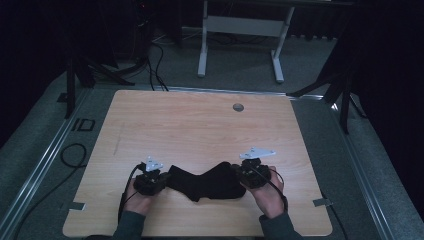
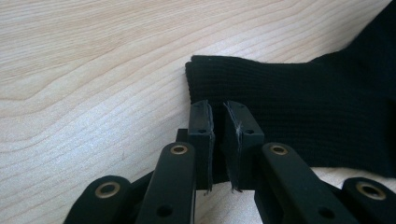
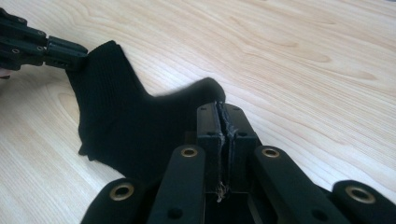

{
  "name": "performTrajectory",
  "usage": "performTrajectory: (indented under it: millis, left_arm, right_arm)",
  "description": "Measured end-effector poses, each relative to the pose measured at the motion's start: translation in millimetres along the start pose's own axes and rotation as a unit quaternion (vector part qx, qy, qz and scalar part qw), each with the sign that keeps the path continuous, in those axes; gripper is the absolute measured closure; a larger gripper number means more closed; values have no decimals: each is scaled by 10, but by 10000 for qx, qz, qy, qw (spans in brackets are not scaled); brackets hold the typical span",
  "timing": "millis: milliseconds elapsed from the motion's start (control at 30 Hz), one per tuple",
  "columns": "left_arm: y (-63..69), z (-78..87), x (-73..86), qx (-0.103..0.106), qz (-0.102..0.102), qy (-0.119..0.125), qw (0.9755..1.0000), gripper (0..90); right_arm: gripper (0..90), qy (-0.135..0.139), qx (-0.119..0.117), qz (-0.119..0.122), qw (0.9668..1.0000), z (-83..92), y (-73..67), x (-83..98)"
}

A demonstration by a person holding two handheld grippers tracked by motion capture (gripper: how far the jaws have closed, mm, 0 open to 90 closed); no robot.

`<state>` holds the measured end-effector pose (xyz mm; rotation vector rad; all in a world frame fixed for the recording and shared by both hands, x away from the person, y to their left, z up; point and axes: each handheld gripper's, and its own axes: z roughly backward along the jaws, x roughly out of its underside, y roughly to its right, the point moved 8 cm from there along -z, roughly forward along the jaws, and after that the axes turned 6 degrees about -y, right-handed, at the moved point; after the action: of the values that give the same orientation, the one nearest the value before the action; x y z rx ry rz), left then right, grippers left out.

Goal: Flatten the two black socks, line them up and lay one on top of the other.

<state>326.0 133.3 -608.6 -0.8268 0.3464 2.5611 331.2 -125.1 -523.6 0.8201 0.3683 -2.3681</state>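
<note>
A black sock [image 1: 205, 183] lies across the near part of the wooden table [image 1: 200, 125], stretched between my two grippers. My left gripper [image 1: 164, 181] is shut on the ribbed cuff end [image 2: 280, 98], with a thin fold of fabric between its pads [image 2: 201, 122]. My right gripper [image 1: 237, 175] is shut on the other end of the sock [image 3: 135, 126], and its jaws [image 3: 219, 109] are pressed together at the fabric's edge. In the right gripper view the left gripper [image 3: 74, 58] pinches the cuff corner at the upper left. A hand holds each gripper.
A round grey grommet [image 1: 238, 107] sits near the table's far edge. Beyond the table stands a white desk frame [image 1: 202, 50], and black cables [image 1: 157, 65] trail over the grey floor. Tripod legs [image 1: 345, 95] stand at the far right.
</note>
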Motion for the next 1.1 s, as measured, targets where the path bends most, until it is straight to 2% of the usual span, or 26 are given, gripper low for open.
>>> performTrajectory:
  millis: [133,267,500,567,633,767,867,1000,1100]
  left_arm:
    - [-2,1,1,8,-4,-5,10000,817]
    - [8,2,4,4,-20,-11,10000,815]
    - [16,7,7,22,-40,-14,10000,802]
    - [17,8,8,30,-50,-15,10000,797]
    - [22,9,8,34,-62,-11,10000,794]
    - [28,8,7,16,-85,-2,10000,791]
    - [43,0,-1,-1,-103,16,9999,791]
    - [61,-29,-29,-23,-133,81,9999,783]
    - [66,-54,-53,-112,-250,99,9996,764]
  right_arm:
    - [865,-35,23,-194,9998,41,92,102]
    - [864,-241,-28,-415,9988,-59,163,275]
    - [860,-691,80,-440,9966,-372,221,500]
    - [860,-740,103,-425,9963,-402,226,518]
    - [857,-953,202,-313,9948,-528,212,582]
    - [850,-949,392,-130,9946,-602,209,576]
    - [847,-875,483,-122,9949,-626,244,558]
    - [845,-777,482,-262,9955,-647,338,533]
    - [842,-667,429,-442,9959,-658,432,520]
